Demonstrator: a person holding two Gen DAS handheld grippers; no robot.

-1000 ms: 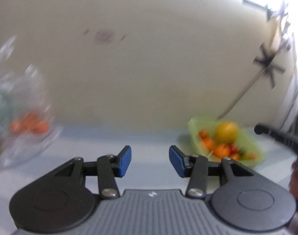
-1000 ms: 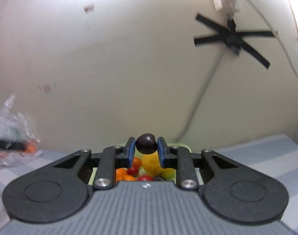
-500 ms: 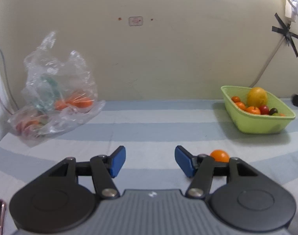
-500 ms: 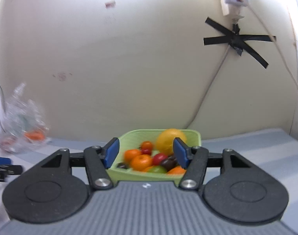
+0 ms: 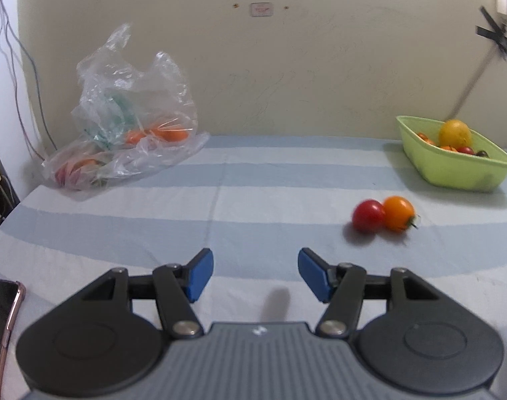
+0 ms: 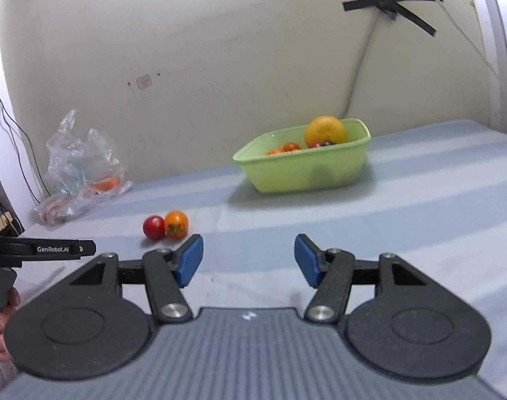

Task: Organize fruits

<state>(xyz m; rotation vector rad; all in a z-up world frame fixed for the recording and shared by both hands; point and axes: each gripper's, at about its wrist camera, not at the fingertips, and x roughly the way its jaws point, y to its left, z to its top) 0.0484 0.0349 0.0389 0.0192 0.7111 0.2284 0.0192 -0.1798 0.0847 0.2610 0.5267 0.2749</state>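
Two hand-held grippers hover over a table (image 5: 253,180) covered in a blue-and-white striped cloth, both with nothing between their fingers. The left gripper (image 5: 255,275) has its blue-padded fingers spread wide apart above bare cloth. The right gripper (image 6: 248,260) is likewise spread wide, gripping nothing.

On the cloth ahead of them, a red tomato (image 5: 368,215) and an orange tomato (image 5: 399,213) lie touching each other, the red one on the left. From the right wrist view the same pair sits just beyond the tip of that gripper's left finger, the red tomato (image 6: 153,227) beside the orange tomato (image 6: 176,223).

Farther back, near the wall, a light green basket (image 6: 307,168) holds a large yellow-orange citrus fruit (image 6: 325,130) and several smaller orange and red fruits. It stands well apart from the two loose tomatoes.

At the far left of the table, against the wall, a crumpled clear plastic bag (image 5: 130,113) holds more orange and red produce. A phone (image 5: 1,303) in a pink case lies at the near left edge of the table.
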